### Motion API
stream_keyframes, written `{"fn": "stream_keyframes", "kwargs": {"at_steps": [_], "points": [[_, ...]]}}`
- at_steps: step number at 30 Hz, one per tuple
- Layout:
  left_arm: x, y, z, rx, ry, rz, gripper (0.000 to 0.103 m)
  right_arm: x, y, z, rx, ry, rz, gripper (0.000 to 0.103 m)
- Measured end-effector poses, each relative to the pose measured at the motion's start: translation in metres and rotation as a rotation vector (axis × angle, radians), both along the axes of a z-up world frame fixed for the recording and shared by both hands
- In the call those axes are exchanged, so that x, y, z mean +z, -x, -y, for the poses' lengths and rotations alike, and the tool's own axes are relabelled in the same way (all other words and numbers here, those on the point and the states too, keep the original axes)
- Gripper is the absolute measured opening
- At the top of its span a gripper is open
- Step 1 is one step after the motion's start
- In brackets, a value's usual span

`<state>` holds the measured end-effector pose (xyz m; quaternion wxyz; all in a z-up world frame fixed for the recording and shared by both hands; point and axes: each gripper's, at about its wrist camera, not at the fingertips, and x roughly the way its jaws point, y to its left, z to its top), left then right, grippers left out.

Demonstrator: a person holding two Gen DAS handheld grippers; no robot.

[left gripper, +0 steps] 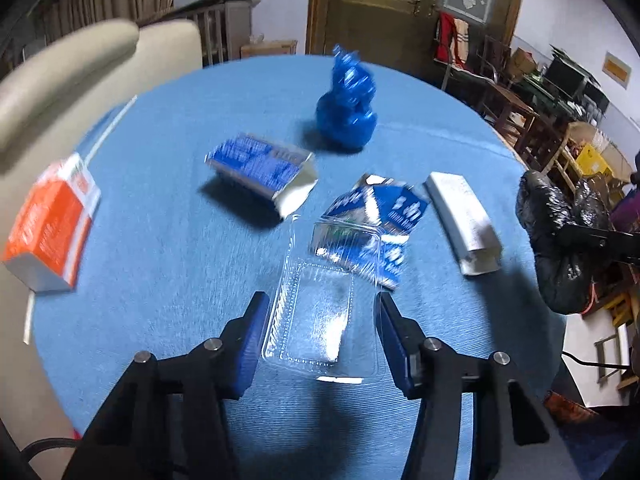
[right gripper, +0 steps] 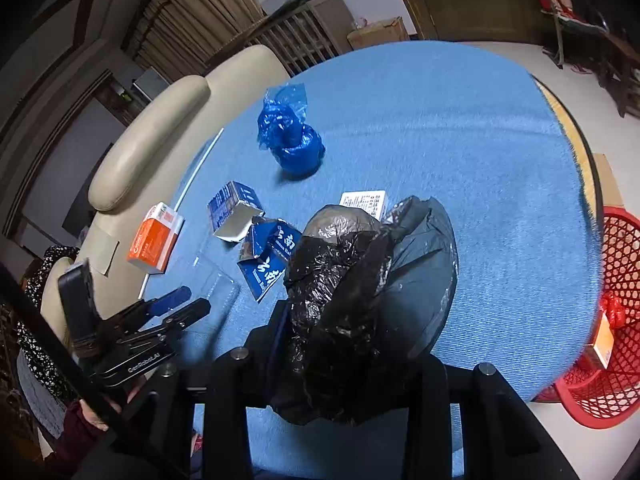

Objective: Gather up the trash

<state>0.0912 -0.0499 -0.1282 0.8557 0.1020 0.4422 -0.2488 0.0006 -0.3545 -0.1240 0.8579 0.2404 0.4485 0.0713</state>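
So the left tongs (left gripper: 320,312) are sitting about half open over the blue table (left gripper: 168,216), with a clear plastic clamshell tray (left gripper: 316,320) lying flat between the two blue pads. The right pad looks like it's brushing the tray's edge, the left one is just beside it, so it isn't really gripped. The right tongs (right gripper: 320,320) are squeezing tight on a black trash bag (right gripper: 352,292), which is bunching up over the fingers and hiding them.

The rest of the trash is lying scattered on the table: a torn blue wrapper (left gripper: 380,220) touching the far end of the tray, a blue carton (left gripper: 260,168), a white box (left gripper: 464,224), an orange box (left gripper: 52,220) near the edge and a knotted blue plastic bag (left gripper: 348,108) further back. A red basket (right gripper: 612,320) is sitting beside the table.
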Motion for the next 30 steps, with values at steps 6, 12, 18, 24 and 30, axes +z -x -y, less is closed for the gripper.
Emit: {"fn": "stream_keyframes", "kwargs": {"at_steps": [6,12,18,24,30], "points": [[0.04,0.021,0.024,-0.025,-0.008,0.093,0.056,0.02,0.016,0.005,-0.02,0.036,0.07,0.04],[0.073,0.037,0.049,-0.017,-0.034,0.168,0.056,0.035,0.035,0.015,-0.053,0.05,0.129,0.04],[0.097,0.053,0.069,-0.01,-0.076,0.252,0.056,0.047,0.055,0.028,-0.087,0.042,0.171,0.04],[0.108,0.071,0.082,-0.009,-0.107,0.302,0.056,0.057,0.074,0.035,-0.107,0.036,0.213,0.04],[0.115,0.084,0.088,-0.005,-0.125,0.327,0.056,0.062,0.096,0.045,-0.132,0.03,0.248,0.04]]}}
